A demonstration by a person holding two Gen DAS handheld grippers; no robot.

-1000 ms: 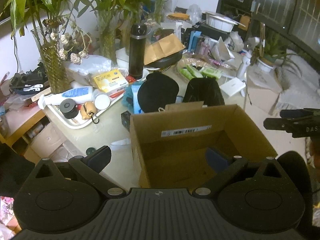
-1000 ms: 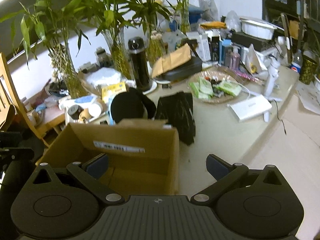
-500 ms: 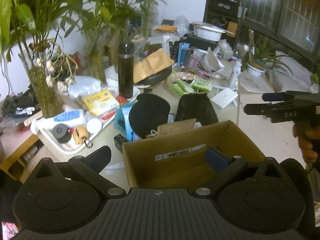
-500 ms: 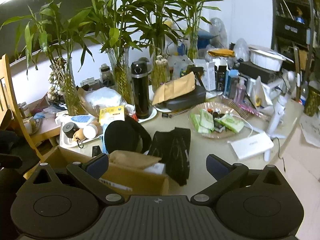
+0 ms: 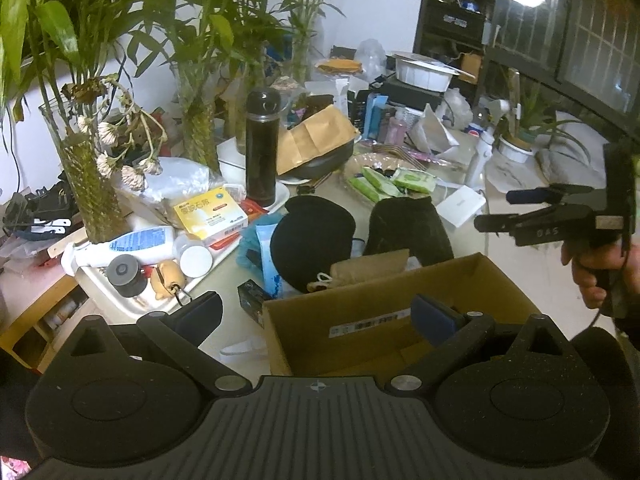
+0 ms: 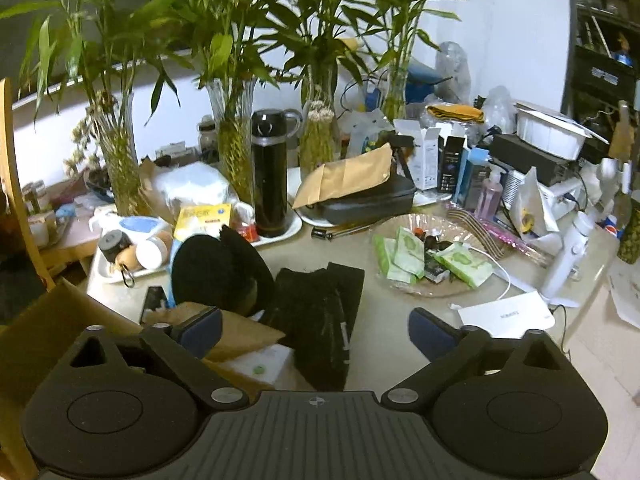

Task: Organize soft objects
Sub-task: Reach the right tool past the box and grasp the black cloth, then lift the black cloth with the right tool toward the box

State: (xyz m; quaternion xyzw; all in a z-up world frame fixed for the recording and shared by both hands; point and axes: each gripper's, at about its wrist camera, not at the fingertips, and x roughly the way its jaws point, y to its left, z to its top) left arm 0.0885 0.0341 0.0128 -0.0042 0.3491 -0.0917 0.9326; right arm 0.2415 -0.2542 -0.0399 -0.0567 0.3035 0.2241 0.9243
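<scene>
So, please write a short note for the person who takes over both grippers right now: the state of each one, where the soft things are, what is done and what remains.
Left gripper: open, holding nothing, above the near edge of the cardboard box.
Right gripper: open, holding nothing, facing the folded black cloth.
Soft things: the black cap and the folded black cloth lie side by side on the table, just behind the box.
Done: nothing soft can be seen in the box, though its floor is mostly hidden.
Left: probably pick up the cloth and the cap and put them into the box.
</scene>
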